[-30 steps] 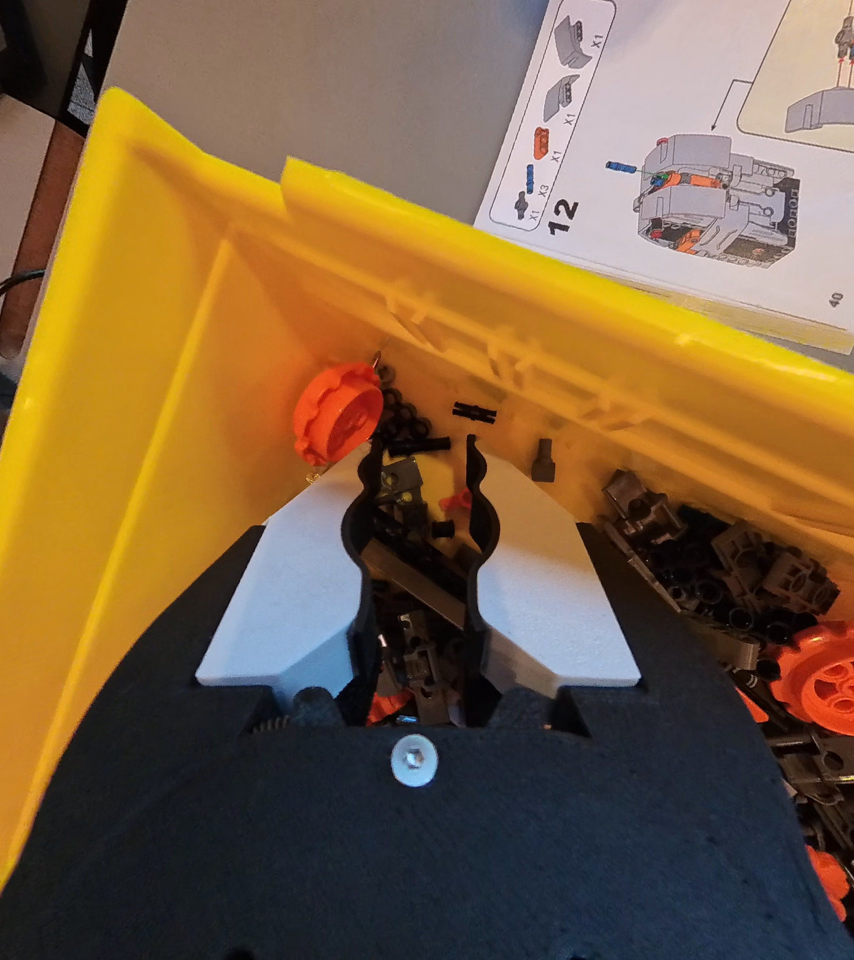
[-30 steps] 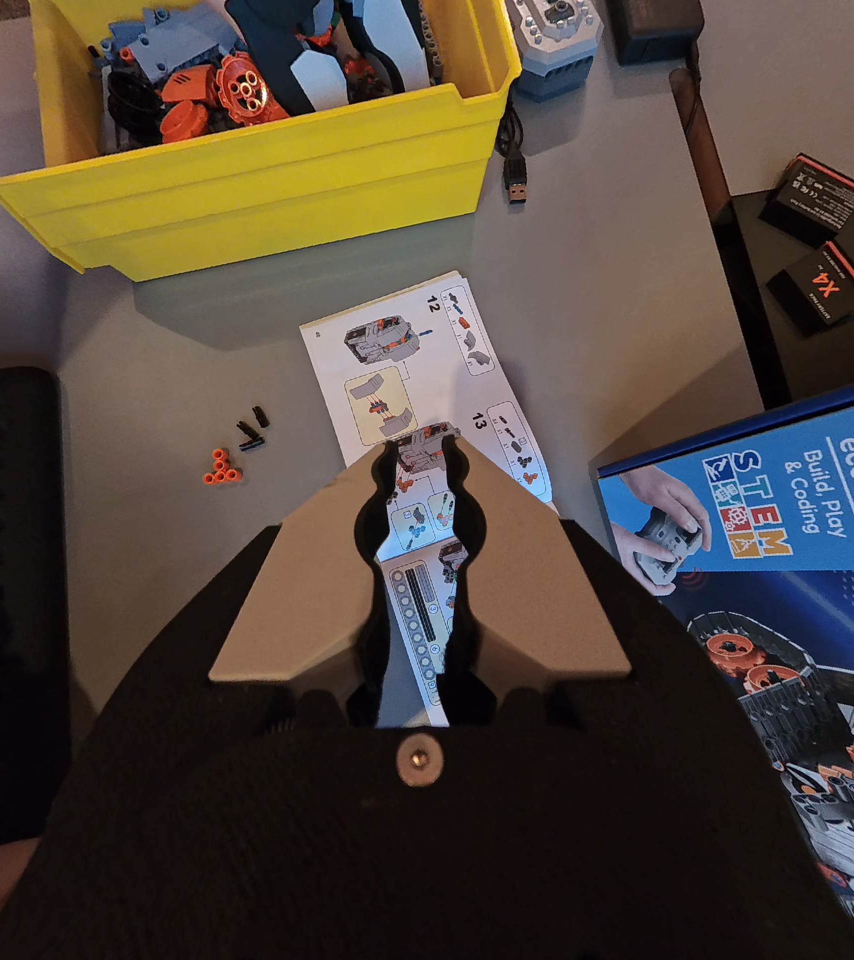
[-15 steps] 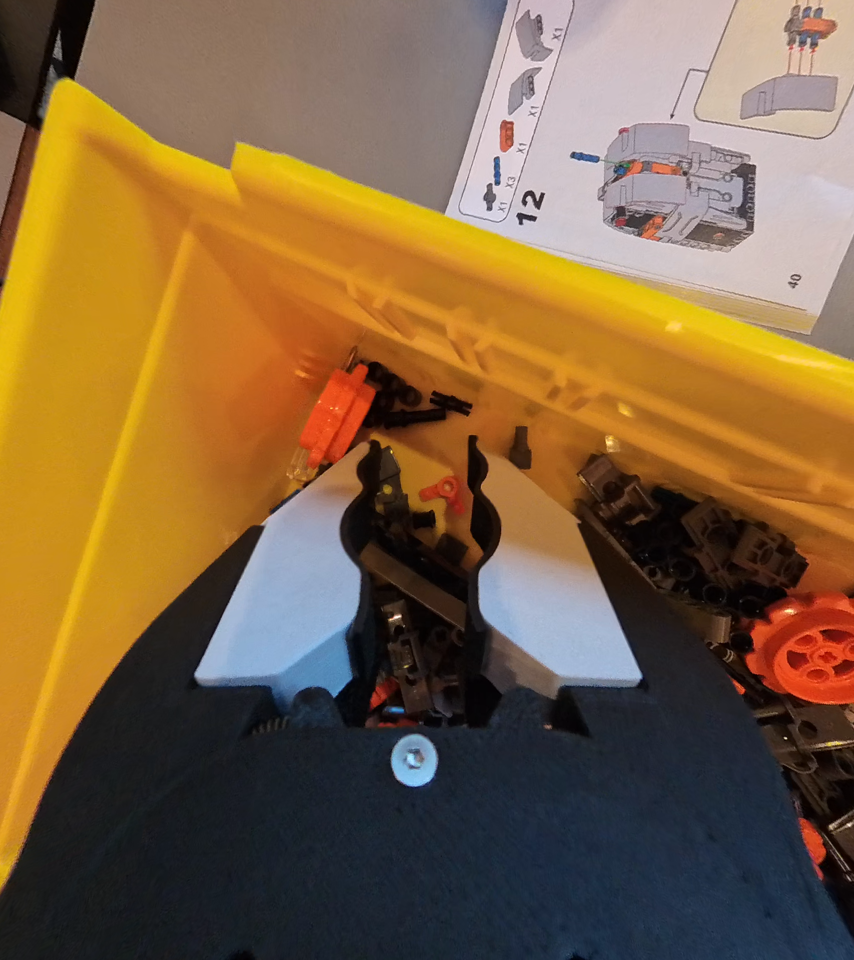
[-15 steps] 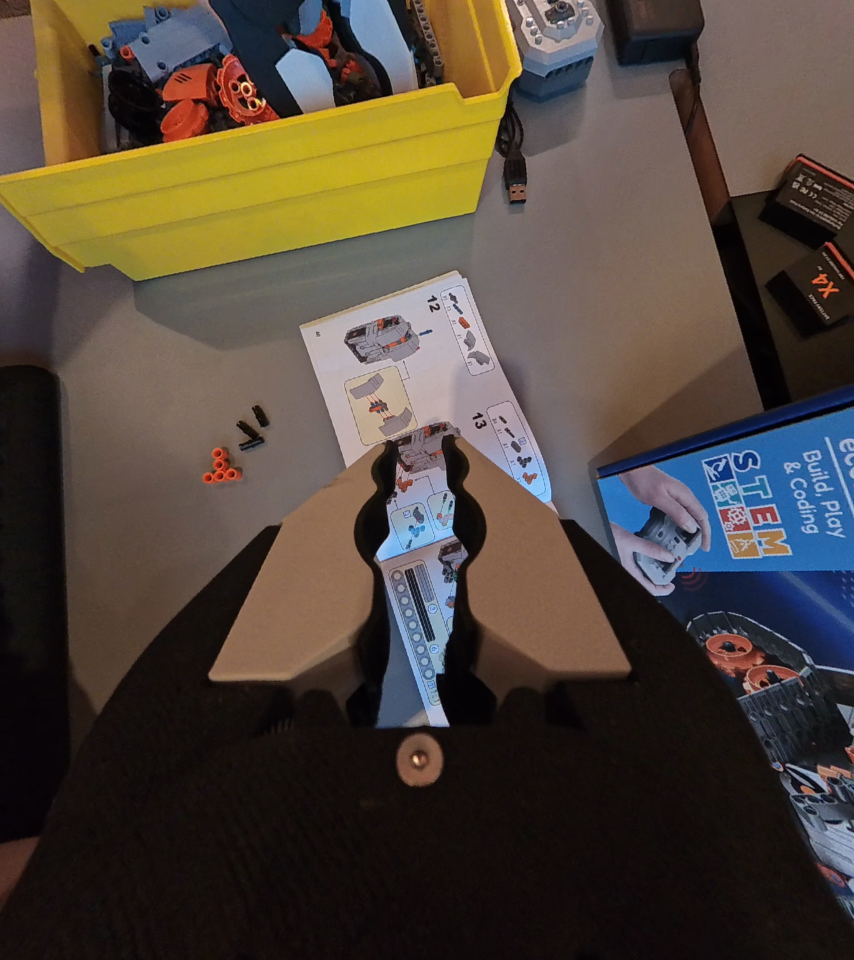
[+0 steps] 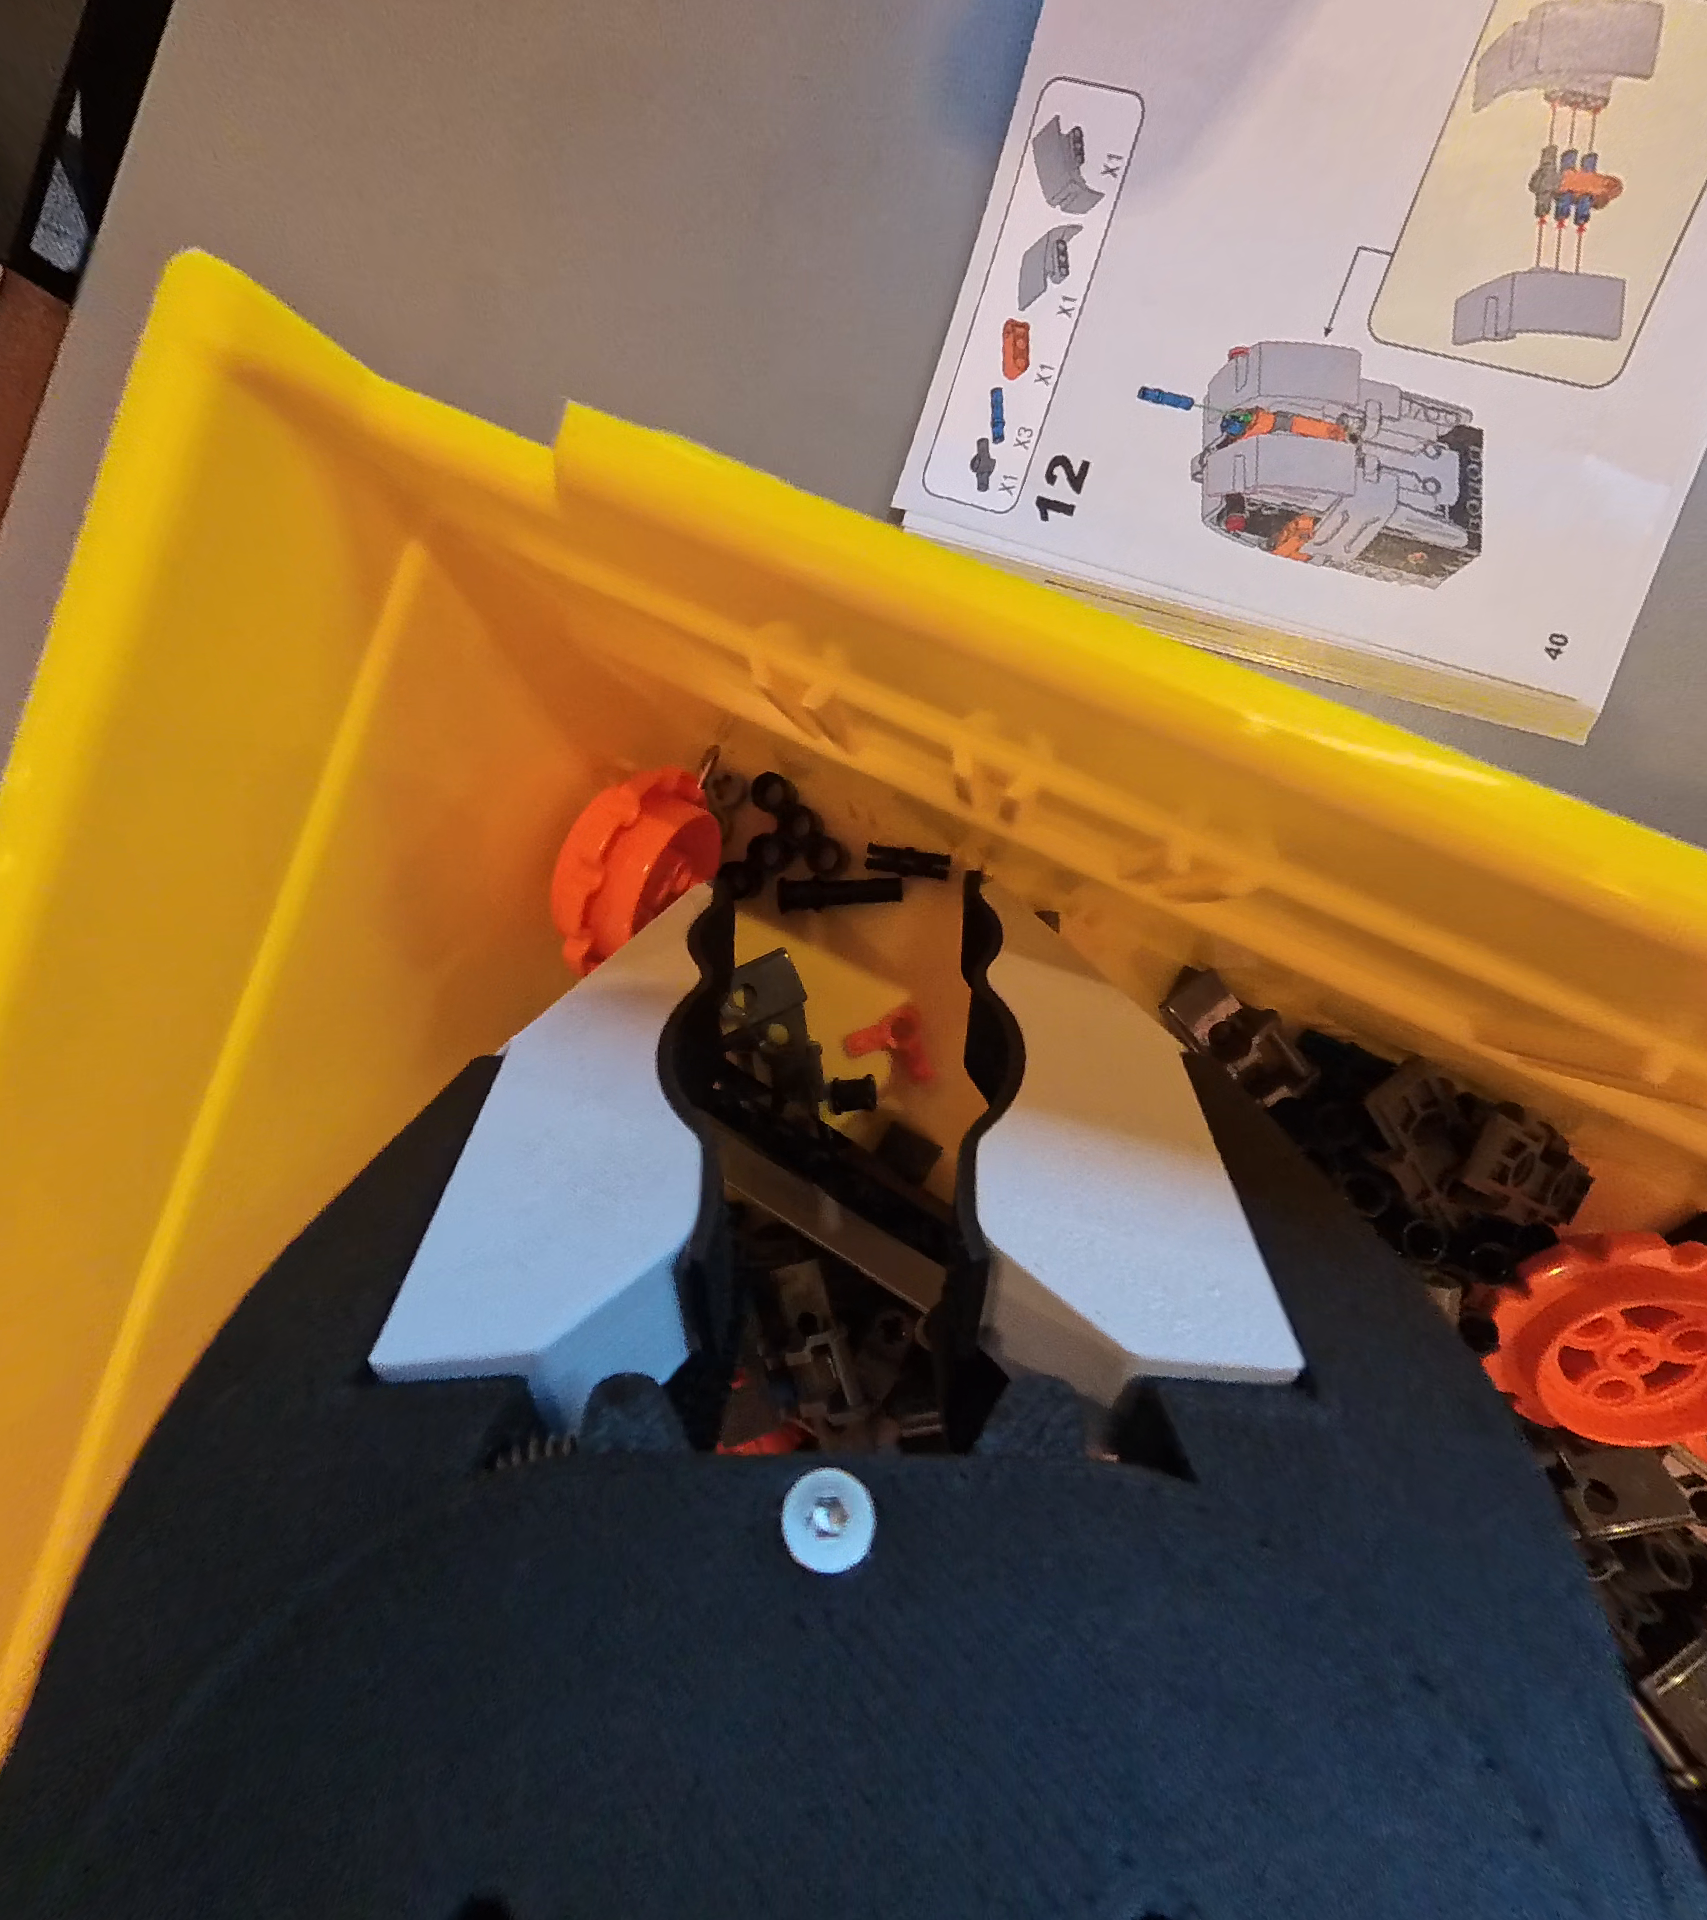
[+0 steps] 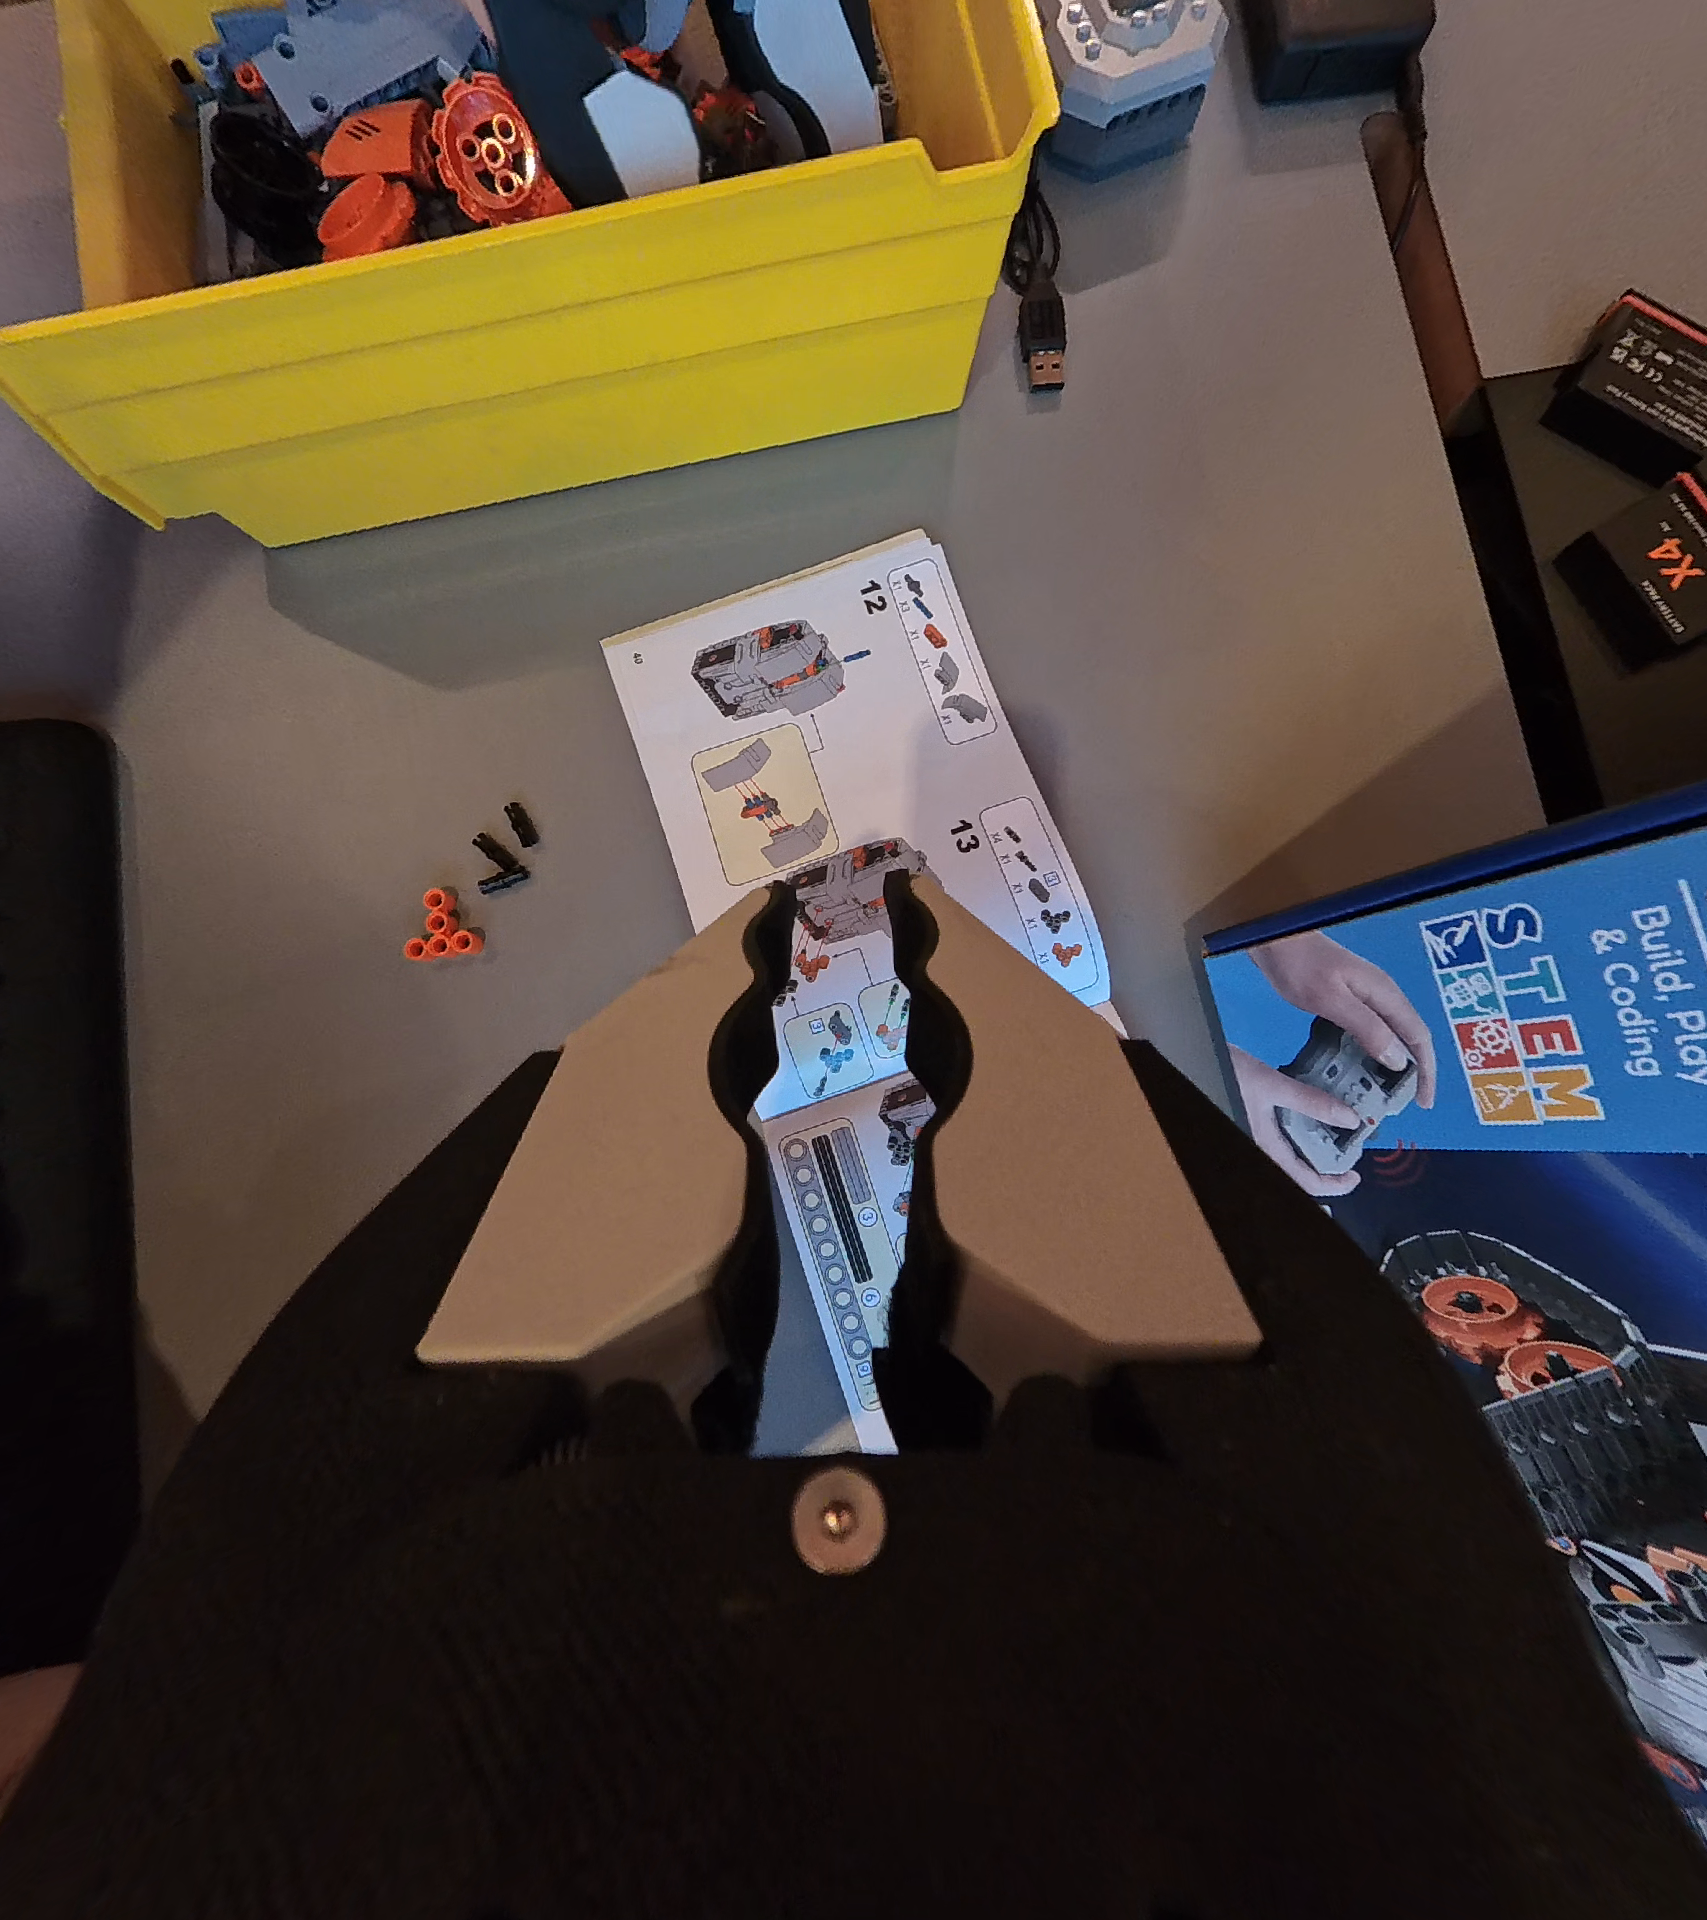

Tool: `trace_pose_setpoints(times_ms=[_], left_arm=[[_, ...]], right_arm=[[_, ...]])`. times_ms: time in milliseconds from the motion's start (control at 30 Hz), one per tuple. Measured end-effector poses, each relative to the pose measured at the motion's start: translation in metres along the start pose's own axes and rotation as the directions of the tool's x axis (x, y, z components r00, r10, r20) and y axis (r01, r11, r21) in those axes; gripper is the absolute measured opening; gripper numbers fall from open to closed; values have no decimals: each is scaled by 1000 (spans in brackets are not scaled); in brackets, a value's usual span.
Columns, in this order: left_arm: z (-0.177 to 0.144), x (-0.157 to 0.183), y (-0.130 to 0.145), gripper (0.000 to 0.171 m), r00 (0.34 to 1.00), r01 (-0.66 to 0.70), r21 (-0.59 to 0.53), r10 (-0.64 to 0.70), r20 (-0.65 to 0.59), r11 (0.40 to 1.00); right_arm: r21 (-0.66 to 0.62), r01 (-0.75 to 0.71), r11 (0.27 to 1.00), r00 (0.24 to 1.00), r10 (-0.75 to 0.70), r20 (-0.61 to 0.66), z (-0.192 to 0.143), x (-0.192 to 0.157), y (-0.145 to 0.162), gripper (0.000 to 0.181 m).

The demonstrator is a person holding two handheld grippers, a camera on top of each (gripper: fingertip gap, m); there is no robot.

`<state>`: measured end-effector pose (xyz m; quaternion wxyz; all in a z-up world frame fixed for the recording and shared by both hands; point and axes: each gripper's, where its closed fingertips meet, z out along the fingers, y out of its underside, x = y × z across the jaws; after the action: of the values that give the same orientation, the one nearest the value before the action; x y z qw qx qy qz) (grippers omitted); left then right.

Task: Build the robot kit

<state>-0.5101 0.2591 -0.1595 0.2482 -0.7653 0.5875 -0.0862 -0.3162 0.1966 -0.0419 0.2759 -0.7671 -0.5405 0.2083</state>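
Over the yellow bin (image 5: 236,790), the left gripper (image 5: 841,904) is open and holds nothing; the right gripper (image 6: 836,885) is open above the booklet (image 6: 828,707).

Down between the left fingers (image 5: 568,1174) lie small dark pieces (image 5: 807,1164) and a tiny orange bit (image 5: 885,1039), not touching them. An orange wheel (image 5: 636,862) leans in the bin corner, just beside the left fingertip, and black pins (image 5: 841,890) lie just past the tips. Another orange wheel (image 5: 1630,1340) sits off to the right on the pile. The right fingers (image 6: 620,1174) have a small gap and hold nothing. Little orange and black bits (image 6: 470,894) lie on the table (image 6: 1192,582) to their left, a blue box (image 6: 1555,1091) to their right.
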Motion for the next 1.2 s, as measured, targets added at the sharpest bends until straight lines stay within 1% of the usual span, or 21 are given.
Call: trace_pose_setpoints(times_ms=[67, 167, 333, 367, 433, 567, 733, 800, 900, 1000, 1133, 1200], left_arm=[[0, 1, 1, 44, 1000, 4, -15, -4, 1, 1000], [0, 2, 1, 43, 1000, -1, -14, 1, 2, 1000], [0, 6, 4, 34, 998, 52, -15, -53, -41, 999], [0, 6, 4, 35, 998, 54, -10, -54, -43, 998], [0, 2, 3, 43, 998, 57, -4, -57, -32, 998], [1, 9, 2, 29, 991, 76, 5, -75, -112, 997], [1, 8, 3, 27, 991, 81, 11, -79, -112, 997], [0, 8, 5, 21, 991, 77, -2, -77, -107, 997], [-2, 7, 9, 21, 992, 83, -20, -85, -91, 996], [-7, 7, 10, 21, 994, 88, -5, -88, -66, 996], [-21, 9, 6, 21, 999, 51, 43, -51, -2, 998], [-33, 12, -2, 21, 999, 24, 97, -28, 37, 995]], right_arm=[[4, 1, 1000, 1000, -1, 3, 0, -1, -1, 17], [0, 1, 1000, 1000, -1, -1, -1, 0, 0, 17], [2, 3, 1000, 1000, -3, -3, -1, 0, 0, 17], [3, 2, 1000, 1000, -2, -1, -1, 0, 0, 17], [1, 1, 1000, 1000, -1, 0, 0, 0, 0, 17], [-9, 8, 1000, 1000, -8, 2, 1, -1, 1, 18], [-2, 6, 1000, 1000, -6, 3, -1, -1, 1, 18], [-2, 7, 1000, 1000, -7, 4, -1, -1, 1, 18], [4, 9, 1000, 1000, -9, 6, -2, -2, 0, 17], [3, 8, 1000, 1000, -8, 5, -2, -2, 0, 18], [3, 11, 1000, 1000, -11, 7, -1, -3, 0, 18], [3, 14, 1000, 1000, -14, 9, -1, -3, 0, 18]])
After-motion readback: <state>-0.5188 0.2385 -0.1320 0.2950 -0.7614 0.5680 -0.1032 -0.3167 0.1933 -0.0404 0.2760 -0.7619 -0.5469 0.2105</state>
